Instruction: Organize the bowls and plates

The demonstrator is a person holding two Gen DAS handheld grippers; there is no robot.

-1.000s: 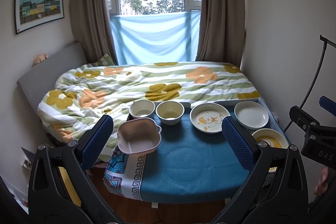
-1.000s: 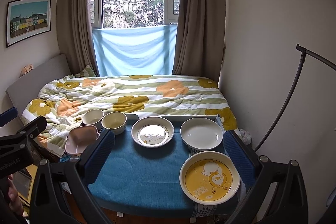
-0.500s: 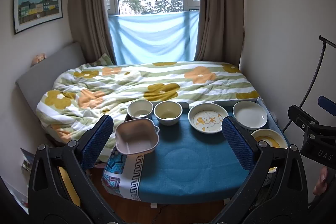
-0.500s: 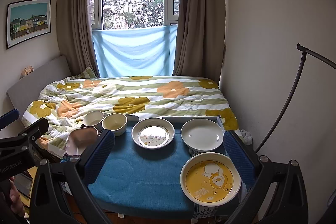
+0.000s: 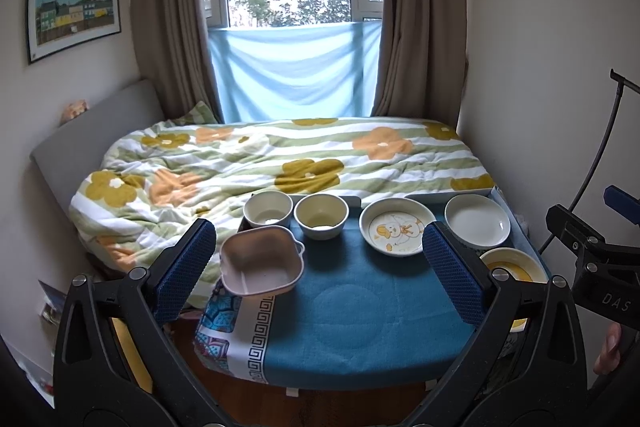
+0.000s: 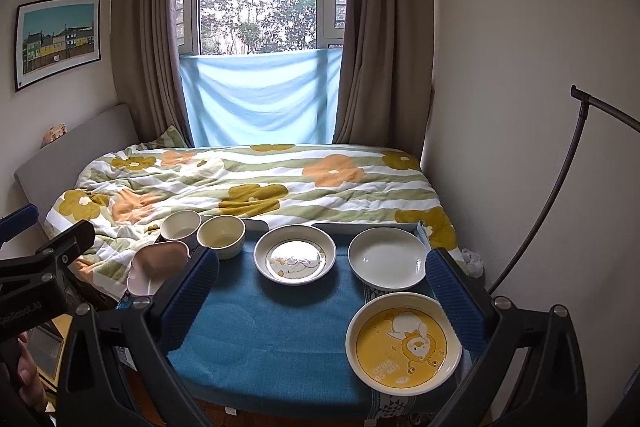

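Both grippers hang with jaws spread wide, holding nothing. Just inside the right gripper [image 6: 320, 291]'s right jaw sits the yellow plate [image 6: 403, 345], near the table's front edge: a clumsy nudge may slide it off. Beside the left gripper [image 5: 318, 263]'s left jaw, the pink square bowl [image 5: 259, 263] overhangs the blue cloth [image 5: 360, 315]'s corner (the likeliest to tip). Beyond the jaws stand two round bowls [image 5: 296, 211], the duck plate [image 5: 396, 227] and the white plate [image 5: 477, 219], close-set; a wide grasp could knock neighbours.
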